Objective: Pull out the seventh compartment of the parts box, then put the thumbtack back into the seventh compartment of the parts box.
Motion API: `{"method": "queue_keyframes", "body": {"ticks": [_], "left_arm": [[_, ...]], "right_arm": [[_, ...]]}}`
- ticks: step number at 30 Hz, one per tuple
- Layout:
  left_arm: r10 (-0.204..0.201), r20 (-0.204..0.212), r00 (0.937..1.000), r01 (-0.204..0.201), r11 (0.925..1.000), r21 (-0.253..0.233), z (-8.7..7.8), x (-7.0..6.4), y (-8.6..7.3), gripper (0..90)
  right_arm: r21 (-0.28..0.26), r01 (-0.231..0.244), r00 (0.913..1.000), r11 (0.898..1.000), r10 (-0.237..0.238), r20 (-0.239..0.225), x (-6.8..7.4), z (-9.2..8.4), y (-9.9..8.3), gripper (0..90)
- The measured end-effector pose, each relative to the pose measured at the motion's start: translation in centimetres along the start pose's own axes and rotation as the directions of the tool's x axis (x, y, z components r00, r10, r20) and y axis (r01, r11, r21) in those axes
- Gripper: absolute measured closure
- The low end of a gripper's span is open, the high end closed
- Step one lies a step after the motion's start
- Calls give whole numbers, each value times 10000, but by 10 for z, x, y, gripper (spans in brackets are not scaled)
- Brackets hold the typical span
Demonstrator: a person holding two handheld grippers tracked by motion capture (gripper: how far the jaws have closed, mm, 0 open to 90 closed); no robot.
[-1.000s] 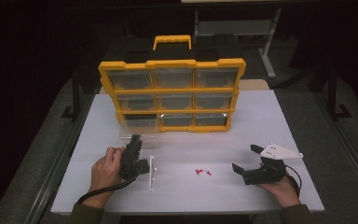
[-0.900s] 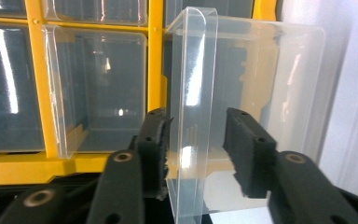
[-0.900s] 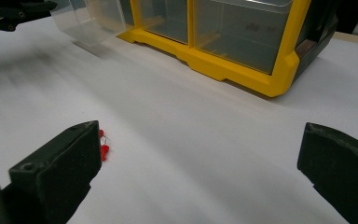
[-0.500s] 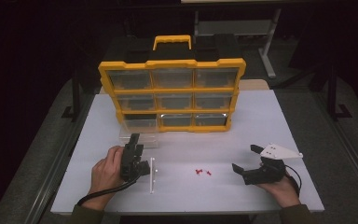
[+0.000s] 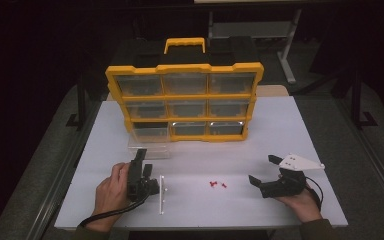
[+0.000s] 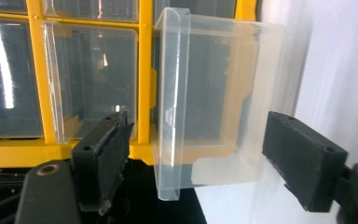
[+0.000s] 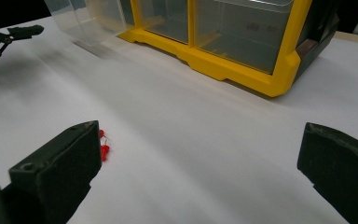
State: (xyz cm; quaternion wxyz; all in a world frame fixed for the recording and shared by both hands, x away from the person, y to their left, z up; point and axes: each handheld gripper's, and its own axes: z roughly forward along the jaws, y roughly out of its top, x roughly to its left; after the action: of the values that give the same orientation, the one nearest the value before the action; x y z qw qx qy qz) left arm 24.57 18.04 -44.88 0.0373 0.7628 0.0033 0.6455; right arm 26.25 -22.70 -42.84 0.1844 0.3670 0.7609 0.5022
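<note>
Our left gripper (image 5: 142,161) has its jaws standing apart, and they have just been opening; in the left gripper view the clear drawer (image 6: 209,102) sits between them, with a gap on each side so that neither pad presses on it. Our right gripper (image 5: 265,172) holds its jaws spread wide with nothing between them, resting low over the white tabletop (image 5: 280,125) in our right hand (image 5: 302,202).

The tabletop carries everything. Largest on it is the yellow organizer (image 5: 185,95), upright at the far middle, with a yellow handle (image 5: 184,44) on top and three rows of three clear-fronted compartments. The bottom-left compartment is where the clear drawer (image 5: 150,142) comes from: it is pulled out forward onto the tabletop, its front end just ahead of the left gripper, its back end at the organizer's base.

Our left hand (image 5: 111,192) grips the left gripper's body at the near left, with the cable trailing back toward the table edge. Just to its right a thin clear strip (image 5: 162,194) lies flat on the tabletop. Between the two grippers, nearer the right one, lie a few small red pieces (image 5: 217,184); in the right gripper view they sit just beside the left-hand jaw.
</note>
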Motion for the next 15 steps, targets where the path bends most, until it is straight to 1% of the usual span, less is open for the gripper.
{"method": "queue_keyframes", "body": {"ticks": [3, 6, 8, 11, 15], "left_arm": [[-89, 12, 10000, 89, 10000, -29, -2, -3, 1, 163], [-32, 233, 9997, 31, 10000, 66, -3, -6, 2, 140], [-79, 370, 9993, 77, 9999, 65, -4, -7, 2, 130], [-240, 380, 9990, 236, 9997, 105, -5, -7, 2, 97], [-500, 236, 9985, 497, 9987, 137, -3, -7, 3, 27]], "right_arm": [[5, -84, 10000, 10000, 84, -3, 0, 0, 0, 0], [-1, -20, 10000, 10000, 20, -5, 0, 0, 0, 0], [4, -31, 10000, 10000, 31, -9, 0, 0, 0, 0], [28, -14, 10000, 10000, 14, -23, 0, 1, 0, 0], [2, -3, 10000, 10000, 3, -12, 0, 1, 0, 0]]}}
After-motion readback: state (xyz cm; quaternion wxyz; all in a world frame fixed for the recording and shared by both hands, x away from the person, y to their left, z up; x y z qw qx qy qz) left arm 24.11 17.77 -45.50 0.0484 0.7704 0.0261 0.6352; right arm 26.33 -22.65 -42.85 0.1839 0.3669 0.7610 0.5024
